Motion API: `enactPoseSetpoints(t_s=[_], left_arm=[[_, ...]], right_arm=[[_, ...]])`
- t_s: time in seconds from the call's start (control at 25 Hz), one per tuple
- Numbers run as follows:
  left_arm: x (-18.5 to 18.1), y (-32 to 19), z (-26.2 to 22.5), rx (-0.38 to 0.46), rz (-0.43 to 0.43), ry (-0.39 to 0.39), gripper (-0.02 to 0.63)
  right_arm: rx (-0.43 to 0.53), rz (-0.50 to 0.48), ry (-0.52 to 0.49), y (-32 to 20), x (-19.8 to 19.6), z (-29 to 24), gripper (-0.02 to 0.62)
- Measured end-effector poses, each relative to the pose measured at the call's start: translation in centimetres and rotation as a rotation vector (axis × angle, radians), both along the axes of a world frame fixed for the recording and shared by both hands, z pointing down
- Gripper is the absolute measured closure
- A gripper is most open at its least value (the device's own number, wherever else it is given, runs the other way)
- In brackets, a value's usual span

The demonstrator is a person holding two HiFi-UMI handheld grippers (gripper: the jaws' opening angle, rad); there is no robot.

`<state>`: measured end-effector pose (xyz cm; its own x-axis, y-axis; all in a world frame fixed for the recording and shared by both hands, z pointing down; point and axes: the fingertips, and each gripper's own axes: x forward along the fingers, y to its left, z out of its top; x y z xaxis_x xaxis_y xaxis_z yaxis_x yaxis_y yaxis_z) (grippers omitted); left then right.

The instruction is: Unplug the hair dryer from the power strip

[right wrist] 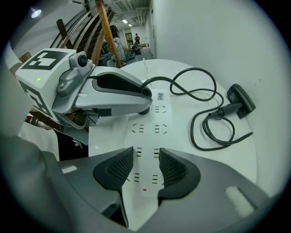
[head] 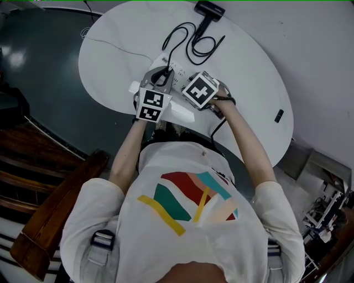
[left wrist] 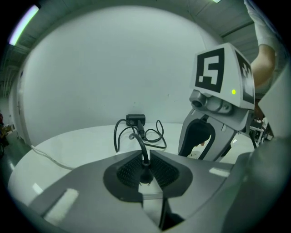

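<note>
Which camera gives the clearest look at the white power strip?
The right gripper view: the power strip runs up the middle, socket slots plain. The head view shows only a sliver between the left hand-held gripper and the right hand-held gripper. The left gripper view shows just a pale patch under its jaws.

Table: we find the white round table point(head: 260, 94) bearing every item below.
Power strip: the white plastic power strip point(right wrist: 150, 132) lies on the table's near side.
Hair dryer: the black hair dryer point(head: 209, 12) lies at the far edge, well apart from the strip.
Cord: the black cord point(head: 191, 47) lies looped between dryer and strip.
Plug: the black plug point(left wrist: 145, 176) sits between the left gripper point(left wrist: 146, 169) jaws.
Right gripper: we see the right gripper point(right wrist: 146, 166) over the strip, right of the left gripper.
</note>
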<state>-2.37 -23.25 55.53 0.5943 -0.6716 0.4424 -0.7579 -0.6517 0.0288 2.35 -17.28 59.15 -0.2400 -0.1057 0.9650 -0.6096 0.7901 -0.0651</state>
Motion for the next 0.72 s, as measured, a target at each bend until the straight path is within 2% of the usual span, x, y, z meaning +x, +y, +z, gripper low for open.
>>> enactPoseSetpoints(t_s=[0.04,0.08,0.16,0.2,0.24,0.32,0.44,0.72], left_arm=[[0.1,0.1,-0.6,0.018,0.012,0.019,0.561],[0.5,0.1,-2.3,0.065,0.027,0.072,0.56],[2.1,-0.5,-9.1,0.241,0.055,0.199,0.56],[2.8,-1.4,-12.3,0.32,0.054,0.219,0.558],[2.9,-2.3,-14.3,0.358,0.038,0.225,0.558],[1.8,-3.5,-16.0,0.363,-0.003,0.238,0.557],[0.4,-4.3,-17.3,0.402,-0.009,0.204,0.563],[-0.5,-3.6,-16.9,0.397,-0.039,0.194,0.565]], right_arm=[[-0.006,-0.002,0.005,0.0,0.0,0.1,0.399],[-0.006,-0.004,0.011,-0.1,-0.1,0.1,0.401],[0.017,0.004,0.038,-0.7,0.3,-0.1,0.405],[0.025,0.028,0.046,-1.0,0.8,-0.2,0.405],[0.017,0.054,0.035,-0.7,0.9,-0.1,0.456],[0.035,0.055,-0.011,0.0,0.4,0.0,0.465],[0.079,0.06,-0.042,-1.0,0.5,-0.4,0.465],[0.06,0.053,-0.045,-0.8,0.7,-0.2,0.468]])
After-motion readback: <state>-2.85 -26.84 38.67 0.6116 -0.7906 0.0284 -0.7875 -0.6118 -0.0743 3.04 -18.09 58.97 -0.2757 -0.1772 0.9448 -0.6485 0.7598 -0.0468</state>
